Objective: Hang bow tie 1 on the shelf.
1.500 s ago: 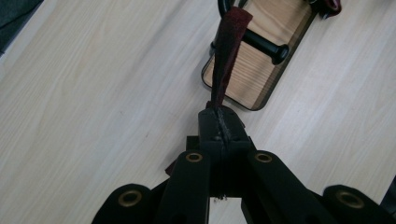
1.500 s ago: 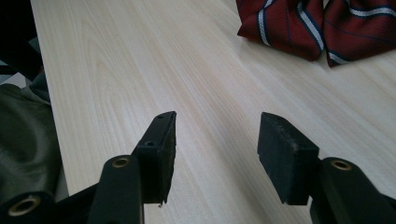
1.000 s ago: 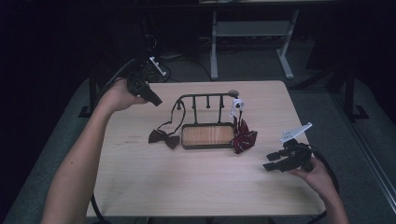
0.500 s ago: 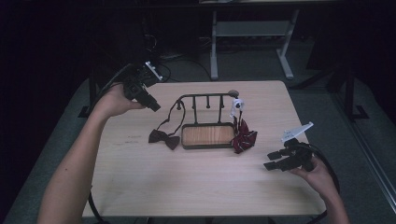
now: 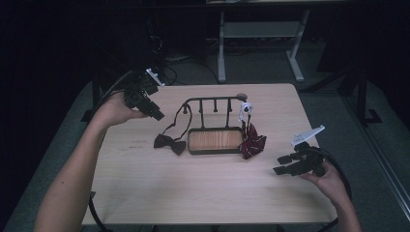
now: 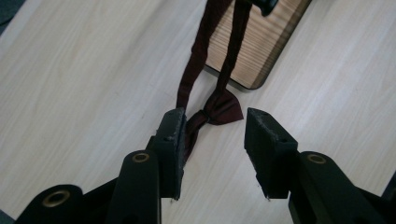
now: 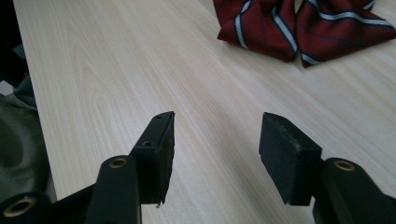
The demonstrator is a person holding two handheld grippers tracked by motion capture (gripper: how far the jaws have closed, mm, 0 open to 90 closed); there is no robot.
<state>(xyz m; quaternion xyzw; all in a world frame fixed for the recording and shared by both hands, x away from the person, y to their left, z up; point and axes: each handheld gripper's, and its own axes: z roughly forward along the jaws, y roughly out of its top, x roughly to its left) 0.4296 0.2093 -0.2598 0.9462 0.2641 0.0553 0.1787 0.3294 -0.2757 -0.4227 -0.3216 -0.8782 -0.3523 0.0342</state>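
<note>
Bare desk [image 5: 193, 188] along the whole near side gives open passage. At centre the black rack [image 5: 212, 101] with its wooden tray [image 5: 215, 140] blocks the way. The dark bow tie [image 5: 169, 143] lies just left of the tray, its strap hanging from the rack; the striped bow tie [image 5: 252, 144] lies against the tray's right end. Right edge bare.

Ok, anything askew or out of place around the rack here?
Both bow ties sag off the rack onto the table: the dark bow tie hangs by its strap at the left end, the striped bow tie lies crumpled at the right.
</note>
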